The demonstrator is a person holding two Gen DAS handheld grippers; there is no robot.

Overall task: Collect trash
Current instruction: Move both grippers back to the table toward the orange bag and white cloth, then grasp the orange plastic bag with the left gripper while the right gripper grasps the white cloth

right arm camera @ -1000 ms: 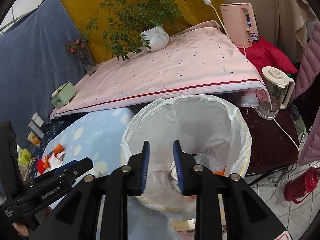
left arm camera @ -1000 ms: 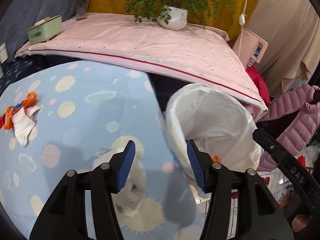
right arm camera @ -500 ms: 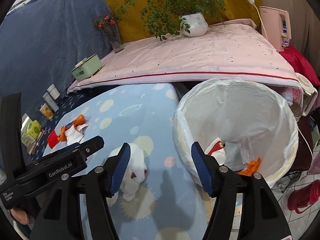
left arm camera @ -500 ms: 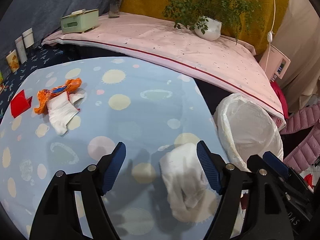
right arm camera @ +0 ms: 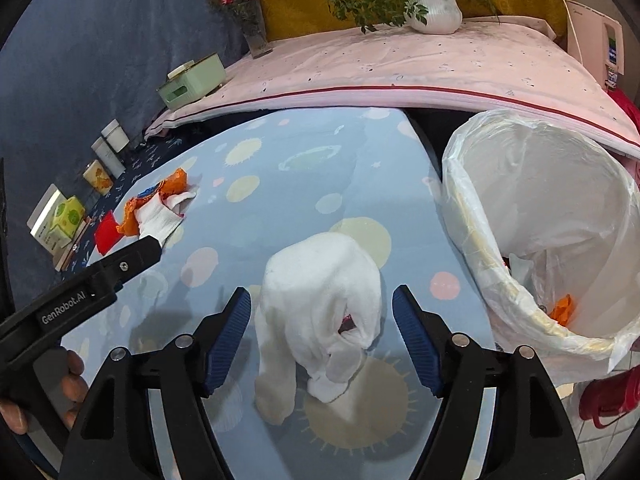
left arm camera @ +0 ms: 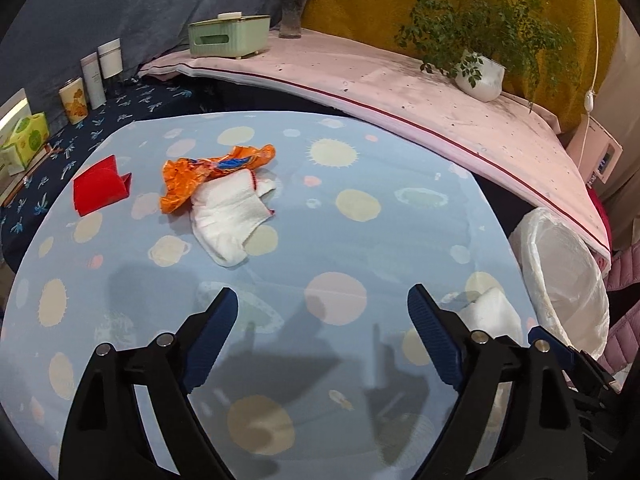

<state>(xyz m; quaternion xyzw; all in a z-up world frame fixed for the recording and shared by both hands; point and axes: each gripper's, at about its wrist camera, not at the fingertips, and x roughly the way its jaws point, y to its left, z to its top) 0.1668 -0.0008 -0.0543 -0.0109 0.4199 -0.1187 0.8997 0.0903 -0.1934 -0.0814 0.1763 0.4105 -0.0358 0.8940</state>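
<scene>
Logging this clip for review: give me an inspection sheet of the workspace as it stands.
Surface: blue dotted tablecloth, bare between items.
Job's things: white cloth wad between right claw's fingers; orange wrapper, white rag, red packet far left; lined bin holds scraps.
Clutter: green tissue box, jars.
Grippers: left claw and right claw open.
Cables: white cord.
Surroundings: potted plant, pink bedding.

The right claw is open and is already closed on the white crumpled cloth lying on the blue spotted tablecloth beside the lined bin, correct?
Not quite. The right claw is open around the white crumpled cloth, but its fingers stand apart from it, gripping nothing, as the right wrist view shows. The cloth does lie on the blue spotted tablecloth beside the lined bin.
</scene>
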